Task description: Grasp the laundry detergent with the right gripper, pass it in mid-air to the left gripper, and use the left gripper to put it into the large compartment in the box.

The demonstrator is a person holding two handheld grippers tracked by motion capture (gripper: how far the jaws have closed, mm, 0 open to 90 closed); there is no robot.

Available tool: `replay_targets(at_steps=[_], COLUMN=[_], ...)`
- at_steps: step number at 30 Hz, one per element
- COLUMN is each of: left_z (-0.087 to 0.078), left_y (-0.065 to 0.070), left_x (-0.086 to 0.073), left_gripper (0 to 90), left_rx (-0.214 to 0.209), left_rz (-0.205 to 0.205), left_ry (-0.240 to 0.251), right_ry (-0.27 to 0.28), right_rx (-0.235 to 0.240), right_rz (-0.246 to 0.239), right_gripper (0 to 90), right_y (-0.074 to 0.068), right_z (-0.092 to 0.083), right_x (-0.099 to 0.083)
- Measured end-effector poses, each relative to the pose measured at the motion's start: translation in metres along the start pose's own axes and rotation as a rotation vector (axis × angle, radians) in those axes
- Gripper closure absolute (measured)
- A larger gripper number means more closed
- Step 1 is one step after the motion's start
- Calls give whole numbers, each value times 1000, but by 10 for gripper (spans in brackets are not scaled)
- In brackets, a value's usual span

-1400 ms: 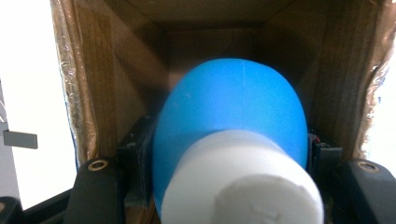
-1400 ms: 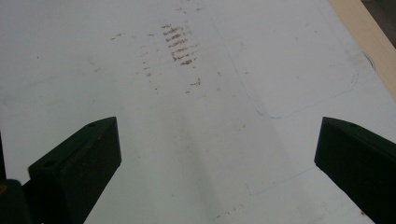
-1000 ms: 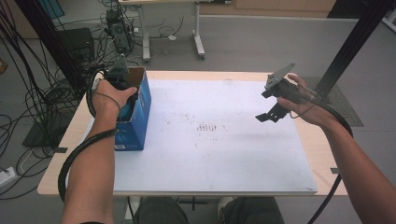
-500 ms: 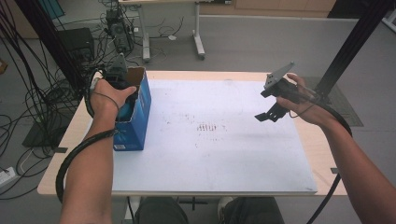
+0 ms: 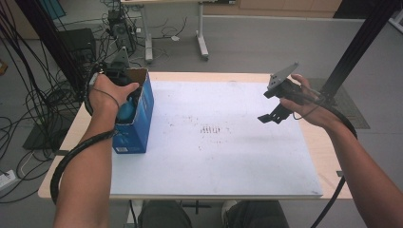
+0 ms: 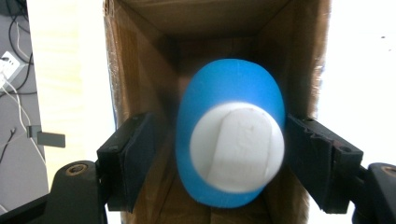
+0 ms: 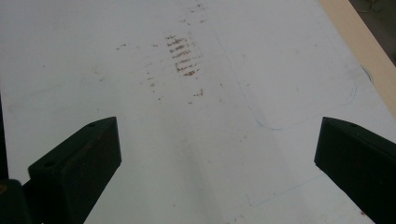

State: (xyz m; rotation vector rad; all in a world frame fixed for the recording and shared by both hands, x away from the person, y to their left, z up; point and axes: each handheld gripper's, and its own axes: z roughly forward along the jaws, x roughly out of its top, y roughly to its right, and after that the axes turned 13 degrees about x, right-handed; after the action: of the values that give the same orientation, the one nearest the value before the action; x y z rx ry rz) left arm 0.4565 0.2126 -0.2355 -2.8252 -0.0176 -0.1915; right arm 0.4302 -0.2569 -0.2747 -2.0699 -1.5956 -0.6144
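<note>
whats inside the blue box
A blue bottle with a white cap stands in the blue box, between the left hand-held gripper's just-opened jaws. The bottle hides the box's bottom.

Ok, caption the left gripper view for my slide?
Left gripper jaws just opening around a blue, white-capped bottle inside a cardboard box.

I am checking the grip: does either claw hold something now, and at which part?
Nothing is held. The left claw has just been opening around the blue bottle in the box; the right claw is empty.
</note>
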Motion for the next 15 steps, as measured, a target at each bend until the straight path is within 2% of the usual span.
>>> replay_targets(at_steps=[10, 15], left_z=[-34, -55], left_y=[-5, 2], left_x=[-12, -13], left_gripper=[244, 218], left_rx=[-29, -44], left_rz=[5, 35], left_ry=[55, 104], right_ry=[-1, -4], right_rx=[-2, -13], right_rz=[5, 23], right_gripper=[3, 3], right_y=[-4, -1], right_z=[-2, -4], right_x=[2, 2])
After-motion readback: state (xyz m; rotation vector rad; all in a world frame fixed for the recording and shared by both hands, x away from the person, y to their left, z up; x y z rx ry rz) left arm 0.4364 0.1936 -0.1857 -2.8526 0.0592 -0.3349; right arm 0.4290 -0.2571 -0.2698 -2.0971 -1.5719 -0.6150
